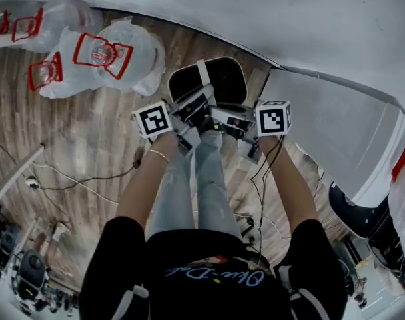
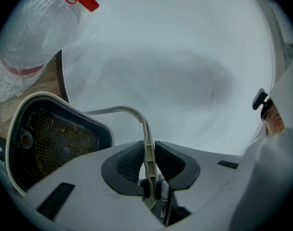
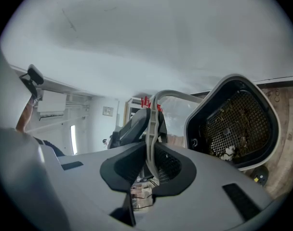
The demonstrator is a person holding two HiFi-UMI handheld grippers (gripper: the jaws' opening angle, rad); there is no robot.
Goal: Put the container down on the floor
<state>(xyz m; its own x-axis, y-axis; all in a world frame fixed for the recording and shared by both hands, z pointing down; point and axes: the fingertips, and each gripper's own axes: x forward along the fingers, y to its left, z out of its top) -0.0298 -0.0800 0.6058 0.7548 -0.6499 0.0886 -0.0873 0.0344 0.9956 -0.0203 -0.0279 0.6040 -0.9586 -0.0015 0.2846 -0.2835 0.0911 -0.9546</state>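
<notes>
The container (image 1: 219, 79) is a white-rimmed bin with a black mesh-lined inside, seen just beyond the person's feet by the white wall. Its thin pale bail handle (image 1: 204, 72) arches over it. My left gripper (image 1: 191, 117) is shut on that handle (image 2: 147, 143), the strap pinched between its dark pads, with the container (image 2: 55, 138) to the lower left. My right gripper (image 1: 234, 123) is also shut on the handle (image 3: 151, 129), with the container (image 3: 235, 124) to its right. Whether the container touches the floor I cannot tell.
Clear plastic bags with red handles (image 1: 106, 55) lie on the wooden floor at the upper left. Cables (image 1: 89, 177) trail across the planks. A white wall (image 1: 289, 19) runs behind the container. The person's jeans-clad legs (image 1: 202, 179) stand between my grippers. A black chair base (image 1: 362, 219) is at the right.
</notes>
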